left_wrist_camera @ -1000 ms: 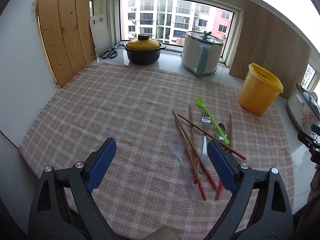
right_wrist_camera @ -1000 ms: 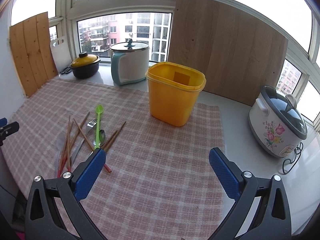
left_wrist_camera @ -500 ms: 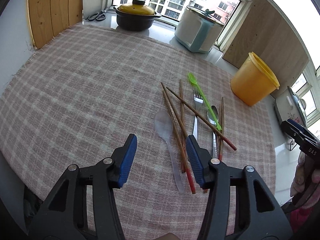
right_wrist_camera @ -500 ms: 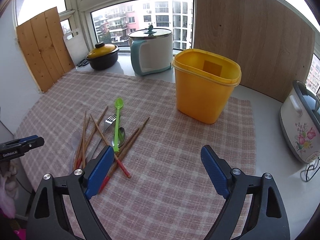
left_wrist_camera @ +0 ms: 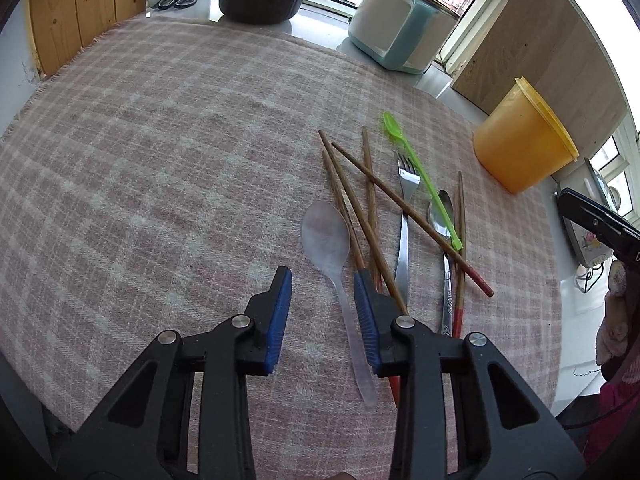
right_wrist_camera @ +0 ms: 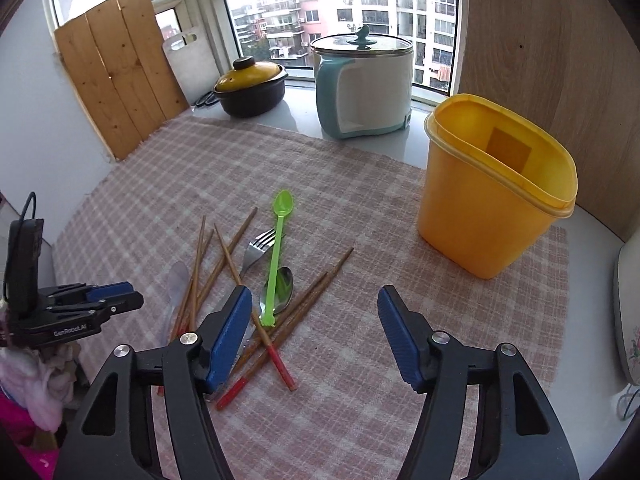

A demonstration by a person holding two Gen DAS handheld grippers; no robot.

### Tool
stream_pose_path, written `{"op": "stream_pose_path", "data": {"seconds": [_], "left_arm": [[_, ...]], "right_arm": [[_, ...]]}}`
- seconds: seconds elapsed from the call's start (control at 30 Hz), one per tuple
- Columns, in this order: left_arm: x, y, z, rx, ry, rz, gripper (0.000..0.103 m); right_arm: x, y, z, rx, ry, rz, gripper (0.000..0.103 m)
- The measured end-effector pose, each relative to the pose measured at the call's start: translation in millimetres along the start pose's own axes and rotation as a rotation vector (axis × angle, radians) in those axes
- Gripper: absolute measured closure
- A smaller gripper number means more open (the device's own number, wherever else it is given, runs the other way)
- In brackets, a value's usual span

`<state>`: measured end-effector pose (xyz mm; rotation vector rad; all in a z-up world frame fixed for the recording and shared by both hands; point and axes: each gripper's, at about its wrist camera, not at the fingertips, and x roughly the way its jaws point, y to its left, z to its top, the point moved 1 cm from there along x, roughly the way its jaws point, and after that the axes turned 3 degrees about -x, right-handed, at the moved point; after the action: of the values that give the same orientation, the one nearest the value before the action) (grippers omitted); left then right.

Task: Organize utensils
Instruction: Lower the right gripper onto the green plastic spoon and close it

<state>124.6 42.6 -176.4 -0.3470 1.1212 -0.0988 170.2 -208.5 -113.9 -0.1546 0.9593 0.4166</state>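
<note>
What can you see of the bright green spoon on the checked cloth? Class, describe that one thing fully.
The green spoon looks like translucent plastic: a small oval bowl, a long thin straight handle and a squared end. It lies flat on the checked cloth, bowl pointing toward the window. Its handle crosses the tines of the metal fork and the bowl of the metal spoon, and its end rests on the chopsticks. No gripper touches it.

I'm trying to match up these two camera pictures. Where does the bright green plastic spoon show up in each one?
Left wrist view: the green spoon lies right of centre, slanting across the fork and the metal spoon, bowl end farthest away.
Right wrist view: the green spoon lies centre-left, nearly upright in the picture, bowl end at the top.
Shared landmark: the yellow container, beyond the pile on its right.
</note>
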Motion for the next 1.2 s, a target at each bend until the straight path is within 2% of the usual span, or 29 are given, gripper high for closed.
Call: {"op": "stream_pose_path", "data": {"seconds": [0.13, 0.2, 0.43, 0.73, 0.93, 1.2], "left_arm": [[14, 8, 6, -0.012, 0.026, -0.001, 0.073], [18, 9, 8, -0.011, 0.03, -0.006, 0.073], [28, 14, 17, -0.029, 0.046, -0.038, 0.074], [39, 11, 24, -0.021, 0.069, -0.059, 0.074], [51, 8, 27, -0.01, 0.083, -0.051, 0.074], [54, 1, 27, 0.044, 0.062, -0.014, 0.074]], "right_arm": [[20, 6, 15, -0.031, 0.045, 0.038, 0.051], [32, 8, 22, -0.039, 0.065, 0.056, 0.052], [79, 10, 46, 0.024, 0.165, 0.154, 0.067], [129, 13, 58, 0.075, 0.265, 0.186, 0.071], [143, 14, 64, 0.078, 0.294, 0.19, 0.073], [161, 13, 71, 0.108, 0.321, 0.203, 0.077]]}}
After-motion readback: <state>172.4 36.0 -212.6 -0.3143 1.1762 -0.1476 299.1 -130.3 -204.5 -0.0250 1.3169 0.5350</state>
